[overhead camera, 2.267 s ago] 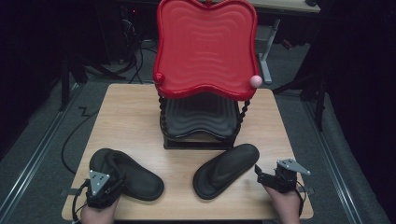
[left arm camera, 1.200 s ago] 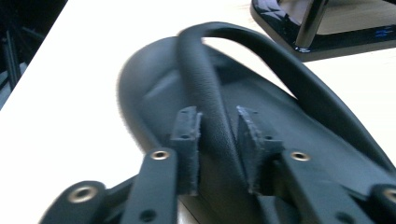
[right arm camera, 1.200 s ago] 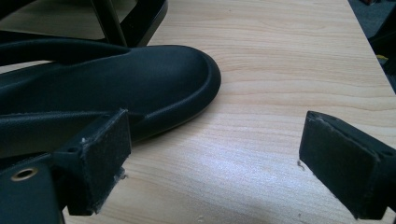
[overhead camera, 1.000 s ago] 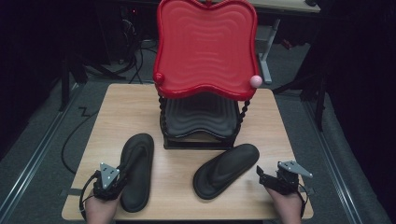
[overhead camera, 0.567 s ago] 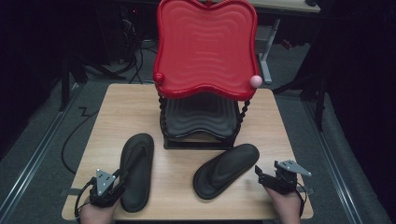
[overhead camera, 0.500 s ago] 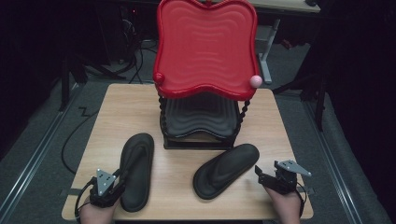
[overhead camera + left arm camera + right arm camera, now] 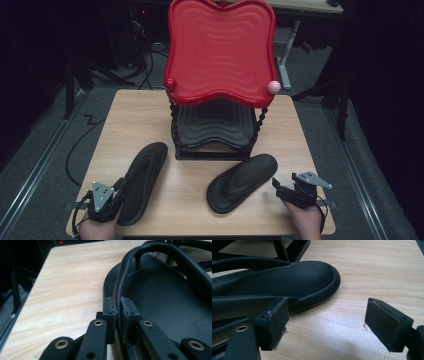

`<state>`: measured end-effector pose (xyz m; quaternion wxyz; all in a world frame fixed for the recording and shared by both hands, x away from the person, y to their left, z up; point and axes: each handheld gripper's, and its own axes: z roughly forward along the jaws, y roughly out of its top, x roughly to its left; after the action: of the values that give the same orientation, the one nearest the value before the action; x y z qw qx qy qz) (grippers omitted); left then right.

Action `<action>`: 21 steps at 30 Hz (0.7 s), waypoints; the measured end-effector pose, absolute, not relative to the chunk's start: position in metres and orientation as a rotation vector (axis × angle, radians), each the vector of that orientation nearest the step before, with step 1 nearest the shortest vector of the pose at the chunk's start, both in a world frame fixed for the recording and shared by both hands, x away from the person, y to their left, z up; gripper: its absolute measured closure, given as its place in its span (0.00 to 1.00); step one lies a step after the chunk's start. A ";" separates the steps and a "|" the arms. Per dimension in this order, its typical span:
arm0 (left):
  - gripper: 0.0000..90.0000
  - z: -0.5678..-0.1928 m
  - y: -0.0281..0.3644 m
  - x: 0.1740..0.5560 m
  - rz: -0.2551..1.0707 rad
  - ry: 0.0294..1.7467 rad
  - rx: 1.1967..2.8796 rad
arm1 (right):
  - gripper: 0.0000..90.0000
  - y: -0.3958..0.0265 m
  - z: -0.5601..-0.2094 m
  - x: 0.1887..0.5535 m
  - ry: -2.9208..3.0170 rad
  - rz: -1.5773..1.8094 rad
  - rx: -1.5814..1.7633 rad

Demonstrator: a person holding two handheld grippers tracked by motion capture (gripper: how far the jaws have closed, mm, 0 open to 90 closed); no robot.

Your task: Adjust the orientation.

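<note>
Two black flip-flops lie on the wooden table (image 7: 125, 120). The left flip-flop (image 7: 142, 180) points away toward the stand. My left gripper (image 7: 119, 189) sits at its near end, and its jaws have just been closing. In the left gripper view that gripper (image 7: 118, 311) is shut on the thin black strap (image 7: 125, 277), pads pressed against both sides. The right flip-flop (image 7: 242, 182) lies slanted. My right gripper (image 7: 276, 186) rests just right of its rounded end (image 7: 312, 277). That gripper (image 7: 324, 320) is open, its jaws have just narrowed a little, and bare wood lies between the pads.
A two-tier stand rises at the table's middle back, with a red wavy tray (image 7: 220, 50) on top and a black tray (image 7: 215, 125) beneath on twisted posts. Dark floor, cables and rails surround the table. Both hands are at the near edge.
The left flip-flop has swung from lying crosswise to pointing toward the stand, and my left gripper now sits slightly further left. The right flip-flop and right hand have stayed put.
</note>
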<state>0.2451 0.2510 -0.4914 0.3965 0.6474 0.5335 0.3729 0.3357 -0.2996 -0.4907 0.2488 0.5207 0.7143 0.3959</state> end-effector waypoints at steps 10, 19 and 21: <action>0.92 -0.478 0.252 0.222 0.960 1.270 1.543 | 0.21 -0.297 -0.490 0.340 1.934 1.101 1.421; 0.92 -0.461 0.243 0.190 0.982 1.157 1.441 | 0.35 -0.295 -0.483 0.343 1.918 1.172 1.388; 0.92 -0.460 0.240 0.186 0.965 1.153 1.430 | 0.35 -0.293 -0.481 0.341 1.899 1.176 1.362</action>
<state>0.1864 0.2400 -0.4603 0.5083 0.5935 0.4784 0.4007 0.3414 -0.2932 -0.4807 0.2596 0.5026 0.7010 0.4342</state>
